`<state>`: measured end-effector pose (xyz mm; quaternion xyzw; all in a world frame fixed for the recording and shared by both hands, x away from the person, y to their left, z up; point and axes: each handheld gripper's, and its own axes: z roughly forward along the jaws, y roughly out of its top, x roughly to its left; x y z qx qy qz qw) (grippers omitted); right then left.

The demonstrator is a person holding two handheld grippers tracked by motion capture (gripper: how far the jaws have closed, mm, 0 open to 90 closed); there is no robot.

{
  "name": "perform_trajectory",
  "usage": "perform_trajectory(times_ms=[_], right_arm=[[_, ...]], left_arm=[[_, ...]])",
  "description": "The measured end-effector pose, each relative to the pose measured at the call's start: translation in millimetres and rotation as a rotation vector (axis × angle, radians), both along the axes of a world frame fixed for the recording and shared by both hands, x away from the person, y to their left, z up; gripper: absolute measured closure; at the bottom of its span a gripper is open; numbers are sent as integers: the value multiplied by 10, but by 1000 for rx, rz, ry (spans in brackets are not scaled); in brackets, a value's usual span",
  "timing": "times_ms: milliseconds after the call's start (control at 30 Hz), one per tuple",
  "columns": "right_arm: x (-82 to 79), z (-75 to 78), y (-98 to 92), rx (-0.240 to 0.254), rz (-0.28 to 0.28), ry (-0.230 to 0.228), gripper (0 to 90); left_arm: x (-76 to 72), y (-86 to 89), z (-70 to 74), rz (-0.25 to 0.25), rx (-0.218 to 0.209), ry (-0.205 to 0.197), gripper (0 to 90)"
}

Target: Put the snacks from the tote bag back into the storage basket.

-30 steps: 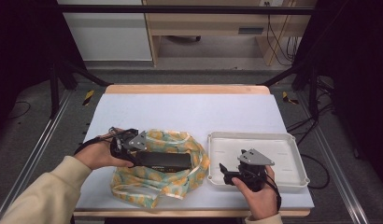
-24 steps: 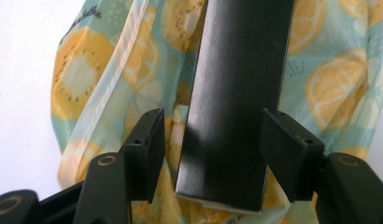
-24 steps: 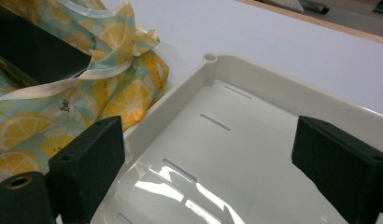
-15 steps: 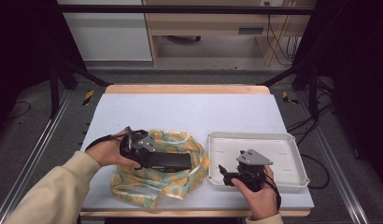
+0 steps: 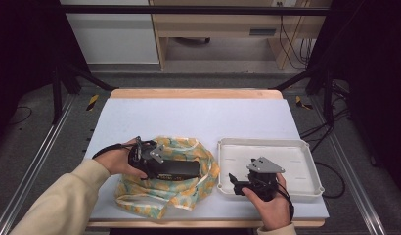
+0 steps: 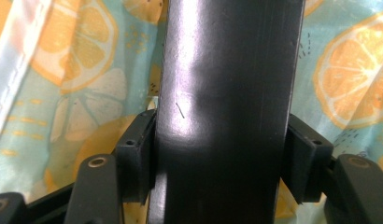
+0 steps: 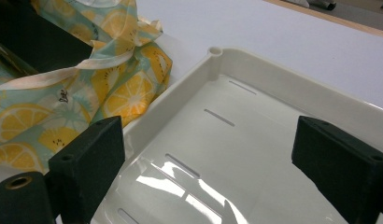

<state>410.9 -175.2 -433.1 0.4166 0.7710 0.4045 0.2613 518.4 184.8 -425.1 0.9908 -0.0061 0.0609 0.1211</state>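
I'm clamping my left gripper (image 5: 189, 170) on the black box (image 6: 227, 107) over the lemon-print cloth (image 5: 164, 196); my right gripper (image 7: 208, 163) is hovering wide open above the white tray (image 5: 306, 147).

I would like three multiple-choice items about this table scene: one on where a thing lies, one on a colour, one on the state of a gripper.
1. Where does the black box lie?
A. in the tray
B. on the patterned cloth
C. on the bare table

2. What colour is the tray?
A. white
B. red
C. black

3. How does the right gripper stand?
A. shut on the cloth
B. shut on the tray's rim
C. open over the tray

Key: 1 B, the lemon-print cloth lies under and around the box; 2 A, its floor and rim are white; 3 C, its jaws stand wide apart with nothing between them.
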Motion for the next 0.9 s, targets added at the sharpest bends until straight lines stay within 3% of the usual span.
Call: perform_trajectory(times_ms=[200, 267, 500, 733, 900], right_arm=[[3, 1, -11, -1, -3, 0, 97], [0, 2, -10, 2, -6, 1, 97], [-2, 3, -7, 0, -2, 0, 96], [-6, 4, -1, 1, 1, 2, 93], [-10, 29, 36, -22, 34, 2, 82]], left_arm=[[-37, 39, 92, -30, -35, -31, 419], [-53, 53, 130, -17, -56, -31, 423], [-92, 118, 302, -24, -64, -54, 426], [-141, 193, 481, -21, -113, -65, 426], [-149, 223, 609, -20, -150, -73, 426]])
